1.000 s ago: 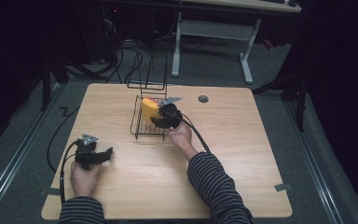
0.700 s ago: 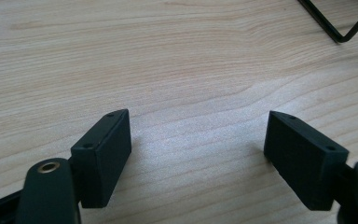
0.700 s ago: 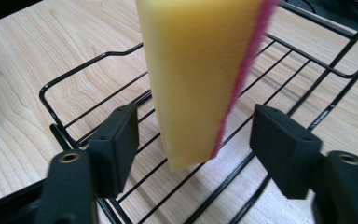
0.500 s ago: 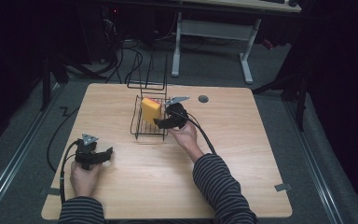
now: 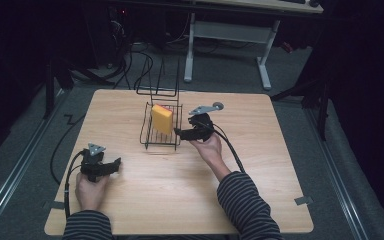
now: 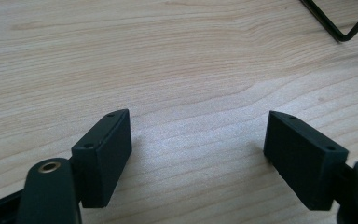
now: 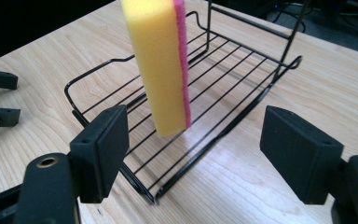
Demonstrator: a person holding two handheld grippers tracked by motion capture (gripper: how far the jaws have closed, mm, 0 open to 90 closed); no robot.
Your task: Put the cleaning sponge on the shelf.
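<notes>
A yellow sponge (image 5: 162,119) with a pink face stands on edge in a black wire rack (image 5: 155,141) at the table's middle back. My right gripper (image 5: 179,133) sits just right of the rack, pointing at it. Its jaws have just been opening and stand wide apart with nothing between them. In the right gripper view the sponge (image 7: 161,65) stands upright on the rack (image 7: 242,70), a little ahead of my right gripper (image 7: 191,154). My left gripper (image 5: 114,164) rests low over the table's front left. In its own view my left gripper (image 6: 198,149) is open over bare wood.
A tall wire frame (image 5: 162,80) rises at the rack's far end. A small dark round spot (image 5: 219,106) marks the table behind my right hand. The left gripper's jaws (image 7: 0,98) show far off at the left. Cables and desk legs lie beyond the table.
My right gripper has let go of the sponge and drawn back to the right, away from the rack. The sponge stays upright in the rack. The left hand has not moved.
</notes>
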